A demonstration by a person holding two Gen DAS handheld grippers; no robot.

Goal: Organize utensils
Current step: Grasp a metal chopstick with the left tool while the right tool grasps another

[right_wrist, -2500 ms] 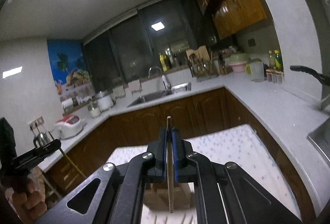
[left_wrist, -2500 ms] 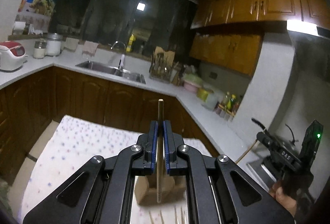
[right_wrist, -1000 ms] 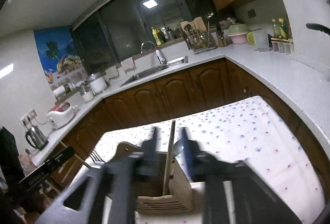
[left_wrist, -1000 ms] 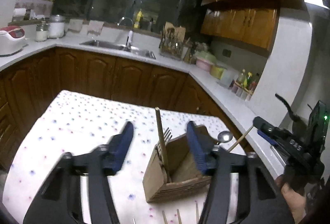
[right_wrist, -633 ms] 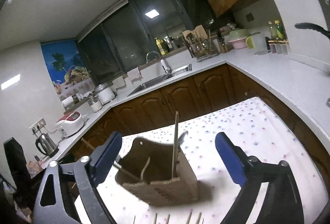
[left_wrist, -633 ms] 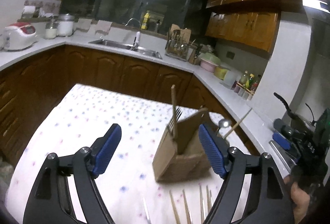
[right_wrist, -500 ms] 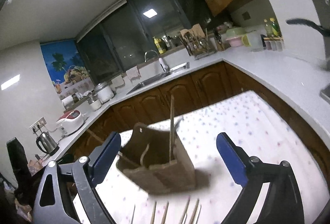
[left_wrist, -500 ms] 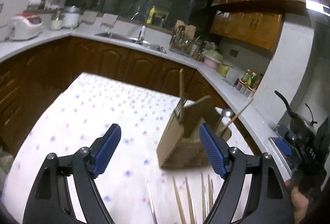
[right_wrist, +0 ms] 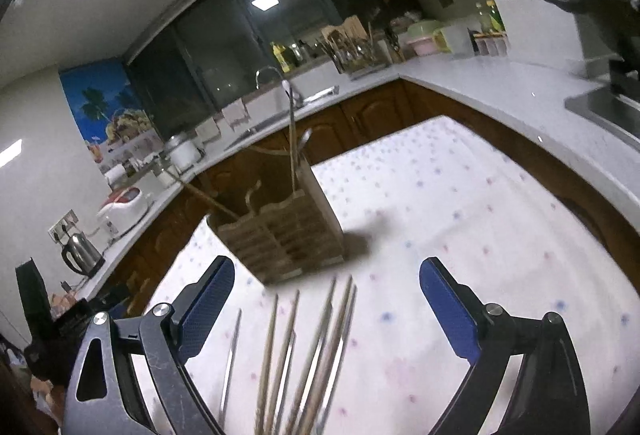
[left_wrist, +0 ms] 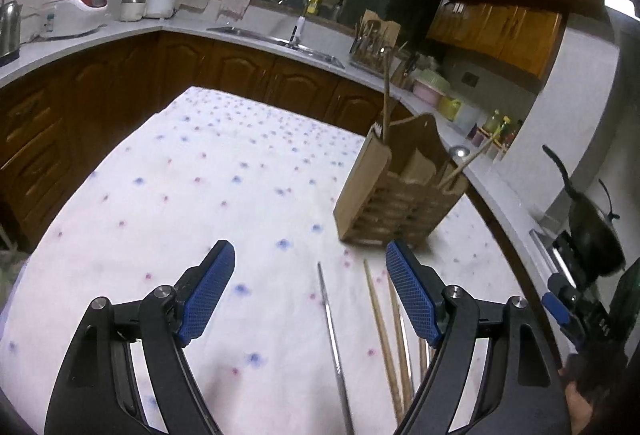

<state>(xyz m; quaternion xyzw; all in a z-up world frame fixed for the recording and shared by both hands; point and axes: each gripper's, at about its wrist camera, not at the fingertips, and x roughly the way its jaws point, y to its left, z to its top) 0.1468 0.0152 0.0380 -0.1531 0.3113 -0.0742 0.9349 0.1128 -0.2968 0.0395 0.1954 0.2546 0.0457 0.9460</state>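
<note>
Both of our claws are standing wide open and gripping nothing: the left gripper [left_wrist: 310,289] is spreading its blue pads [left_wrist: 206,289] above the cloth, and the right gripper [right_wrist: 326,305] is doing the same, with loose utensils lying under the gap but touching neither pad [right_wrist: 448,311].

We are looking across a table [left_wrist: 160,195] that is wearing a white cloth dotted with small blue and pink flowers. Behind it, from nine o'clock round to two o'clock in the left wrist view, a pale countertop [left_wrist: 120,31] is running over brown wooden cabinets [left_wrist: 248,71], with a sink [left_wrist: 276,35] at about twelve o'clock.

On the cloth, a wooden utensil holder [left_wrist: 394,191] is standing upright at about one o'clock from the left gripper; in the right wrist view it is sitting at about eleven o'clock [right_wrist: 280,231], just beyond the loose utensils. A chopstick [left_wrist: 386,103] is standing nearly upright in its left compartment, and another wooden stick [left_wrist: 472,161] is leaning out of the right side toward two o'clock.

Nearer to us, several wooden chopsticks [left_wrist: 384,335] are lying side by side on the cloth at about five o'clock from the holder, partly hidden behind the left gripper's right finger. A thin metal utensil [left_wrist: 334,339] is lying just beside them, toward six o'clock, apart from the holder. In the right wrist view the same bundle [right_wrist: 304,351] is showing blurred, so we cannot tell each piece's kind.
</note>
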